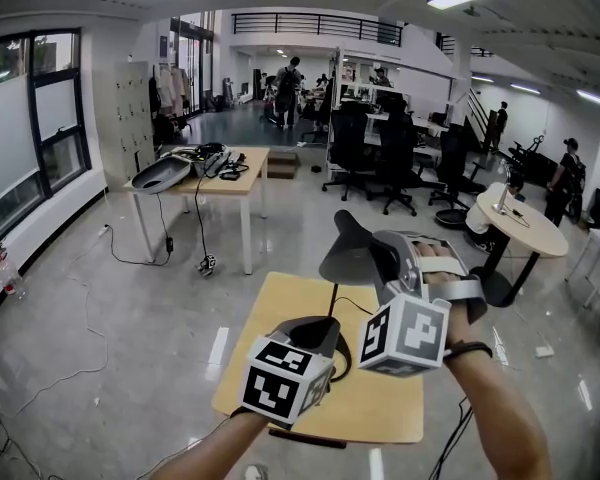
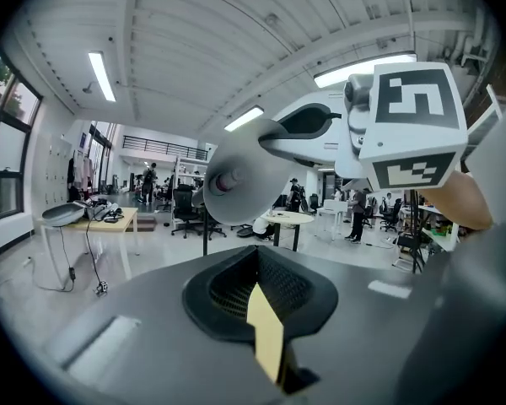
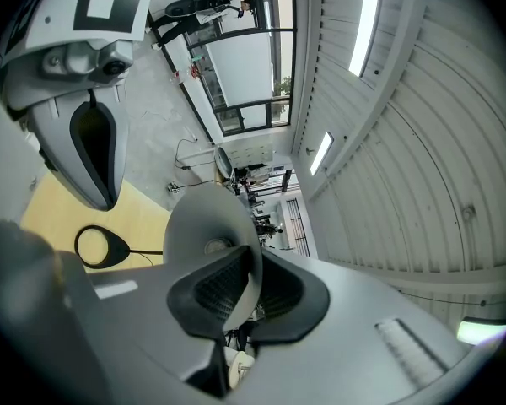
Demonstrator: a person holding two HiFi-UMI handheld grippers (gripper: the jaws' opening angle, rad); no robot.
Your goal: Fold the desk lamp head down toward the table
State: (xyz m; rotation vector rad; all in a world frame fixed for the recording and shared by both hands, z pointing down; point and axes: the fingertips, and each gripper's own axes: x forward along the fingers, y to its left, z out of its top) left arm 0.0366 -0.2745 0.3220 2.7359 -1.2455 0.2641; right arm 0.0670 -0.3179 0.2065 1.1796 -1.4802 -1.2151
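Right gripper (image 3: 236,289) jaws clamped on the lamp head (image 3: 204,226) rim. Left gripper (image 2: 257,282) jaws together, nothing held, positioned near the lamp base (image 3: 101,247) on the table (image 1: 380,408).

The lamp head (image 1: 345,256) hangs over the middle of the surface (image 1: 385,408). The left tool (image 1: 318,333) sits low below it and the thin stem (image 1: 332,301) stands just beside, crowding that gap. The surface's right part offers room to pass, and open floor (image 1: 110,358) surrounds it.
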